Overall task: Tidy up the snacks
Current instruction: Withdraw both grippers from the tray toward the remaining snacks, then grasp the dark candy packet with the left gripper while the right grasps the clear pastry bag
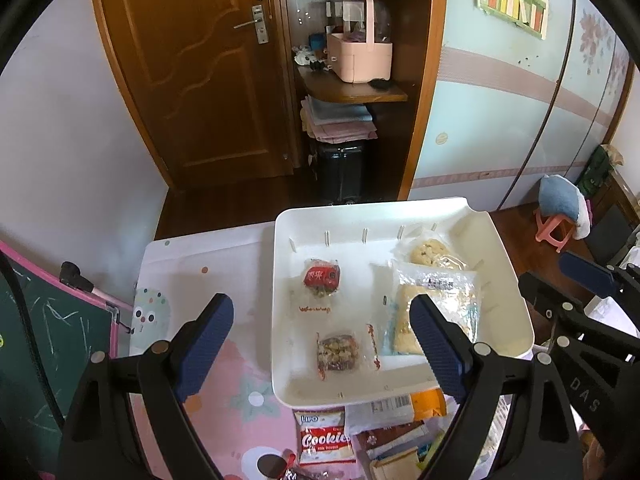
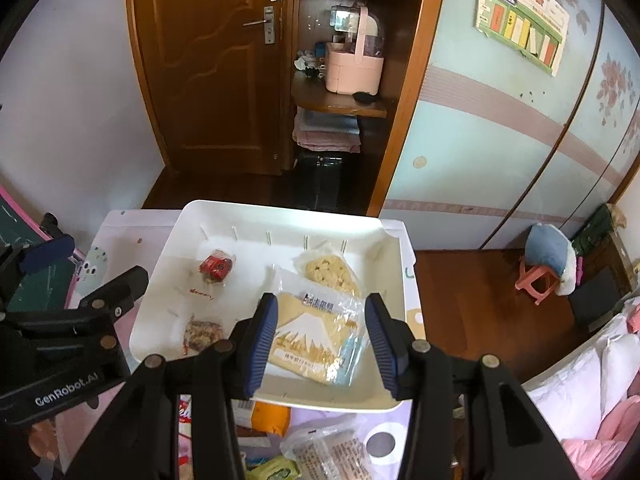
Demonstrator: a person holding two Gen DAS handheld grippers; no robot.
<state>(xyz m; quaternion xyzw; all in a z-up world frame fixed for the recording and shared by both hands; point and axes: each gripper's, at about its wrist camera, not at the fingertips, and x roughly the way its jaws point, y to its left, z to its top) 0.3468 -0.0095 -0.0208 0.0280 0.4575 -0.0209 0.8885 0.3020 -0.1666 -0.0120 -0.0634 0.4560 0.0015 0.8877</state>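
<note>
A white tray (image 1: 360, 214) (image 2: 280, 210) rests on the table and holds several snacks. In it are a red packet (image 1: 322, 278) (image 2: 216, 268), a nut bar (image 1: 338, 354) (image 2: 202, 332), a round cookie in clear wrap (image 1: 430, 252) (image 2: 330, 274) and a yellow wafer pack (image 1: 444, 292) (image 2: 312, 340). My left gripper (image 1: 322, 344) hovers wide open over the tray's left half, above the nut bar and touching nothing. My right gripper (image 2: 323, 342) is open above the wafer pack. The pack lies flat in the tray between the pads, free of them.
Loose snacks lie at the table's near edge: a Cookies pack (image 1: 324, 438), an orange packet (image 2: 270, 416) and a clear-wrapped pack (image 2: 332, 452). A green chalkboard (image 1: 40, 320) stands at the left. A pink stool (image 2: 534, 280) and a bed (image 2: 580, 380) are at the right.
</note>
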